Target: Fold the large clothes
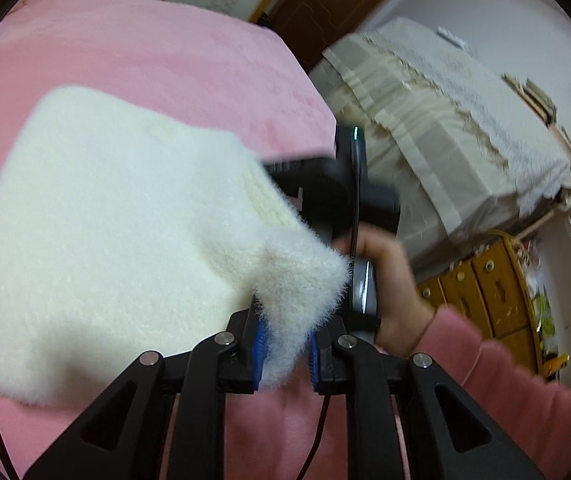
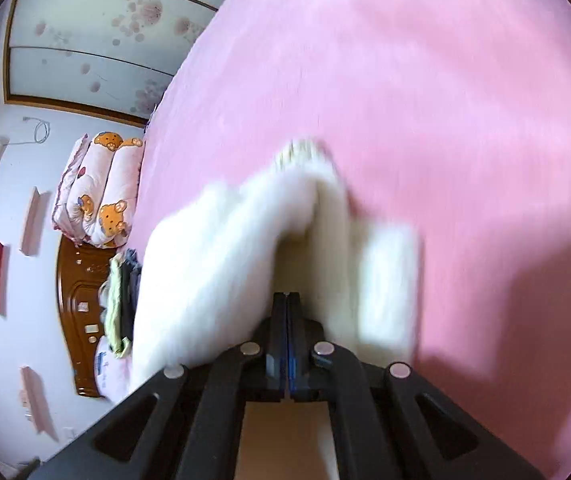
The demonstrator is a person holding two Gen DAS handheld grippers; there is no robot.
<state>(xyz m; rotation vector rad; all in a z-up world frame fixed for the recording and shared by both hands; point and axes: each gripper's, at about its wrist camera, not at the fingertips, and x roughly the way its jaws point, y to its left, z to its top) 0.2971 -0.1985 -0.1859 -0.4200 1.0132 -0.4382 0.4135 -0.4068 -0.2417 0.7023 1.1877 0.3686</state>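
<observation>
A fluffy white garment (image 1: 117,216) lies on the pink bed (image 1: 145,52). My left gripper (image 1: 285,354) is shut on a fuzzy corner of it, the fabric bunched between the blue pads (image 1: 259,344). The right gripper's body (image 1: 337,184) and the hand holding it show just beyond that corner. In the right wrist view the garment (image 2: 221,264) is blurred and hangs in a raised fold over the bed (image 2: 425,100). My right gripper (image 2: 287,300) has its jaws pressed together at the fold's lower edge, seemingly pinching the fabric.
A cloth-covered piece of furniture (image 1: 445,140) and wooden drawers (image 1: 485,288) stand right of the bed. In the right wrist view, teddy-bear quilts (image 2: 101,192), a wooden headboard (image 2: 77,312) and stacked clothes (image 2: 121,304) sit at the bed's far end.
</observation>
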